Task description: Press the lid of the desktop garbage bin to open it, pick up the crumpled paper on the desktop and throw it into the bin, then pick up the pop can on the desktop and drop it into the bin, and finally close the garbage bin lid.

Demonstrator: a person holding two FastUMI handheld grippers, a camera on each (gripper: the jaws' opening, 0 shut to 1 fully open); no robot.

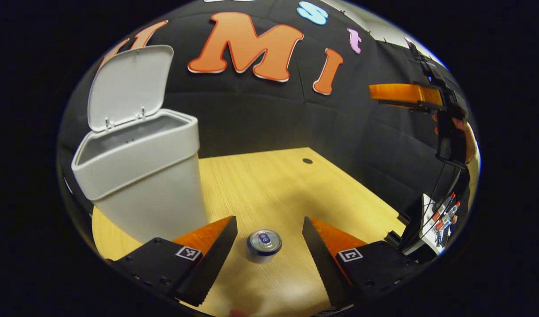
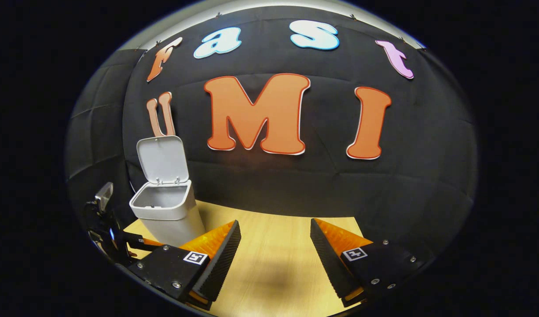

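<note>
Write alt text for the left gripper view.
A pop can stands upright on a wooden table between the open fingers of the left gripper, untouched. To its left a grey garbage bin stands with its lid raised; the right gripper hangs at upper right.

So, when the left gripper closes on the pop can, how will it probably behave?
The pop can stands upright between the open left gripper, so it probably will not roll. It looks thin-walled metal, likely light and easily dented. Its smooth side may slip.
</note>
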